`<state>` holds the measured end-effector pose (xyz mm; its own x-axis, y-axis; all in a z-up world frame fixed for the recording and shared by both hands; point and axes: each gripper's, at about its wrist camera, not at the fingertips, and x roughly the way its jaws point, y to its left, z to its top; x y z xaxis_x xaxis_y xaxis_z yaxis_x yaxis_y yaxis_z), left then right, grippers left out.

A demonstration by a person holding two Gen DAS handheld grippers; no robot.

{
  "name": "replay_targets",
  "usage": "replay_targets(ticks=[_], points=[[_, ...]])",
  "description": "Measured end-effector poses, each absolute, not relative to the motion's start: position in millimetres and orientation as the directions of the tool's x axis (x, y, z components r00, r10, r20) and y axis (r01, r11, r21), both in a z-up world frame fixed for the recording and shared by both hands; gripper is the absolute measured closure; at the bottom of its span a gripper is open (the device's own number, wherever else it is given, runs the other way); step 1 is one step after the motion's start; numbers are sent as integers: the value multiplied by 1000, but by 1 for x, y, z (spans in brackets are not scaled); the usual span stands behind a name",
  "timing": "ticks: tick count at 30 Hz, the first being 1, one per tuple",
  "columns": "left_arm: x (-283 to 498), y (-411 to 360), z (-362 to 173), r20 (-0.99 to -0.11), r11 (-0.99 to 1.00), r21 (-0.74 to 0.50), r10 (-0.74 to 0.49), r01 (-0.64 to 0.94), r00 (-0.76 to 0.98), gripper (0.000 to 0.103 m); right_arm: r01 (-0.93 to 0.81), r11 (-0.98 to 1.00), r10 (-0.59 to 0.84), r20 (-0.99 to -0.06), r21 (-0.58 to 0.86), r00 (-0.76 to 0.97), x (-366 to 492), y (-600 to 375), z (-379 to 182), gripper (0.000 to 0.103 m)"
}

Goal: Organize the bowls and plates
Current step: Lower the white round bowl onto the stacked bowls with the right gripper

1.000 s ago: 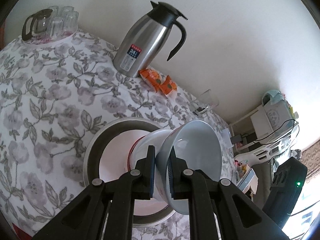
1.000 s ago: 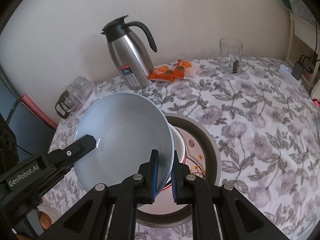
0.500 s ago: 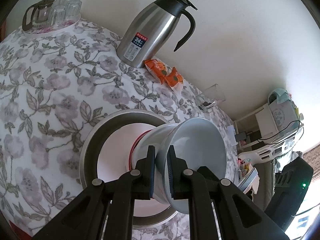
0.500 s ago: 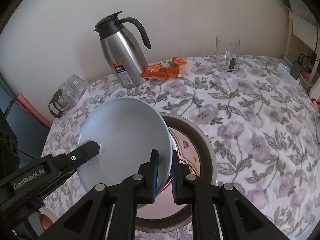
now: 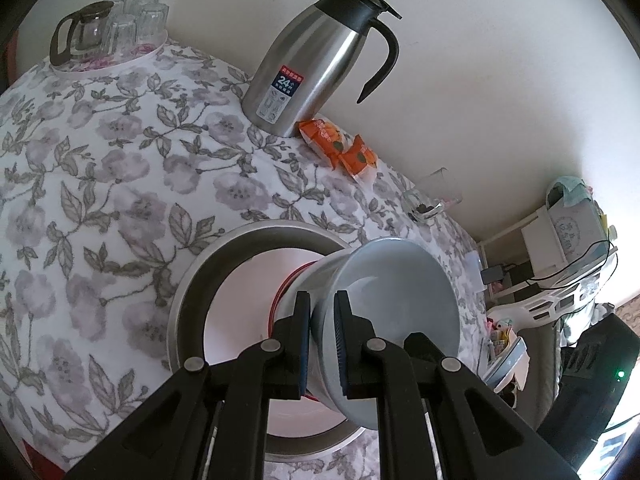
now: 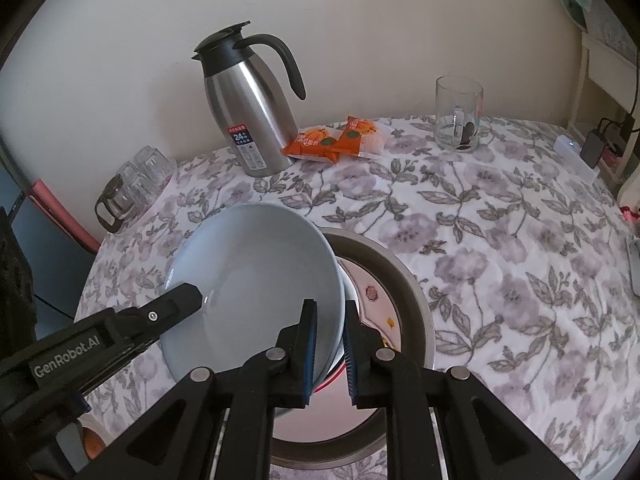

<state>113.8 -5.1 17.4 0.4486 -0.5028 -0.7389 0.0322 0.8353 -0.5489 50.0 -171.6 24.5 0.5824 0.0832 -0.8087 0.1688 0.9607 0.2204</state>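
1. The left gripper (image 5: 321, 300) is clamped on the near rim of the pale blue bowl (image 5: 400, 300), one pad inside the bowl and one against its outer wall.
2. The right gripper (image 6: 330, 310) grips the opposite side of the same rim. Its jaws have just been opening slightly, with the bowl wall between them, and the pads look to be touching it.
3. The pale blue bowl is tilted, its opening turned toward the right wrist view. It sits nested against a white bowl (image 6: 347, 286) with a red rim line, which shows just behind and below it.
4. Both bowls are over the round metal basin (image 5: 192, 280), which stands on the surface (image 5: 100, 160), covered with a grey floral cloth.
5. Inside the basin lies a pale plate (image 6: 372, 292) with small printed marks. Whether the white bowl rests on it cannot be told, since the grippers hide the contact.
6. In the right wrist view, one finger of the left gripper reaches into the blue bowl from the left.
7. Further back, near the wall, stands a steel jug (image 5: 312, 68) with a black lid and handle. Orange snack packets (image 5: 340, 148) lie just beside its base.
8. A glass mug (image 6: 458, 116) stands apart from the packets, toward the far edge.
9. A round tray of upturned glasses (image 5: 116, 32) and a small glass pot sits at the surface's other far corner.
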Motion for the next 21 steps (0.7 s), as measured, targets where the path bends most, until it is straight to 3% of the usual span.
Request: replay_targets(ticks=[21], points=[[113,-1,22,-723,831,-556,-500,28,477,92,175,960,74,-799,220,597,47,-178,29,86]])
